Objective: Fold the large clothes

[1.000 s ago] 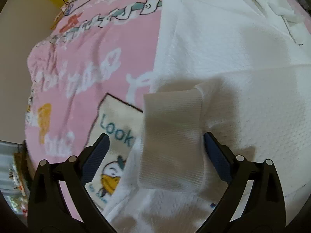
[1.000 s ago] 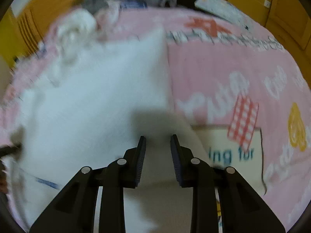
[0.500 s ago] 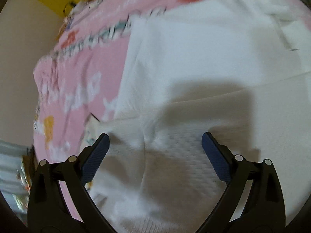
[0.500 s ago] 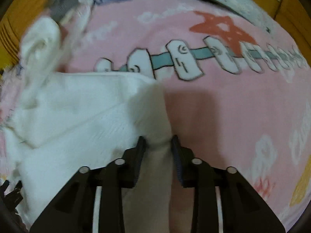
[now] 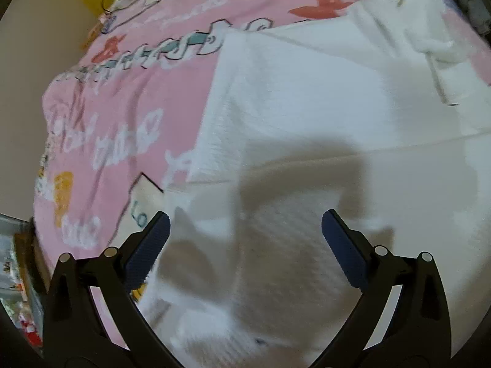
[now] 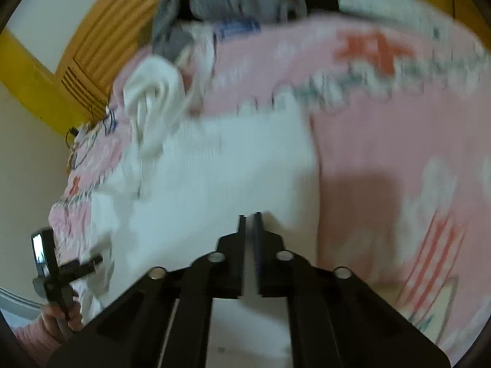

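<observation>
While blurred, blanket (image 5: 129,116) lettering unreadable, "Lo" (image 5: 138,216) beside white garment (image 5: 307,122)

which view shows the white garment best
The left wrist view: the white garment is fairly sharp there, its folded edge and knit texture plain on the pink blanket. The right wrist view shows it blurred, partly hidden behind the right gripper.
</observation>
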`<state>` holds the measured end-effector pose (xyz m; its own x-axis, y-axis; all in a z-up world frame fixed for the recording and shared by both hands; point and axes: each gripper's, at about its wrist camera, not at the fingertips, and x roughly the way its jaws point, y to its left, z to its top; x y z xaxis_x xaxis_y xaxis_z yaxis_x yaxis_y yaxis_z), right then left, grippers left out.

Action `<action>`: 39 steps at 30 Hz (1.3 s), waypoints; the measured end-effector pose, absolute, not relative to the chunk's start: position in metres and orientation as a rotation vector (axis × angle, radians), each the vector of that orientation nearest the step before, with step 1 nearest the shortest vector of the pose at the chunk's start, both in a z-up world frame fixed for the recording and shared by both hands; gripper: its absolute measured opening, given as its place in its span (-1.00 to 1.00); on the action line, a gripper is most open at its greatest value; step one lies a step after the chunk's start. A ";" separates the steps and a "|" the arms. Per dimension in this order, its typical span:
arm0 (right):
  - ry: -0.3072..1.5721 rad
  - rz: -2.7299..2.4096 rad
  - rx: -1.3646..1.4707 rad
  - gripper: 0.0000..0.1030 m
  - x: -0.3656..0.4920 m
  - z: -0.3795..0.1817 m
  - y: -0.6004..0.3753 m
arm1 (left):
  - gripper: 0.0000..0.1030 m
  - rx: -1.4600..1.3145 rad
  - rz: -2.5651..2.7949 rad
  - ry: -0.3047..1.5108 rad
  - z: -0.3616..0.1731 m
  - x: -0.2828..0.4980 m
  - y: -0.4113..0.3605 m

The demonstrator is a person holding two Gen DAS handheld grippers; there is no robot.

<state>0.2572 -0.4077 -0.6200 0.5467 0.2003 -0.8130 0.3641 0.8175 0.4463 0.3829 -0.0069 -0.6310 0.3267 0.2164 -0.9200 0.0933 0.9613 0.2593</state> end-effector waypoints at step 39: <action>1.068 -0.028 0.533 -0.04 0.513 -0.470 -0.354 | 0.89 -0.450 -0.273 1.461 -0.522 0.612 -0.009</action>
<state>0.5132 -0.3535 -0.4702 0.4937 0.2306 -0.8385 0.2743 0.8737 0.4017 0.6118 -0.0087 -0.5220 0.1004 -0.4432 -0.8908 -0.0919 0.8873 -0.4519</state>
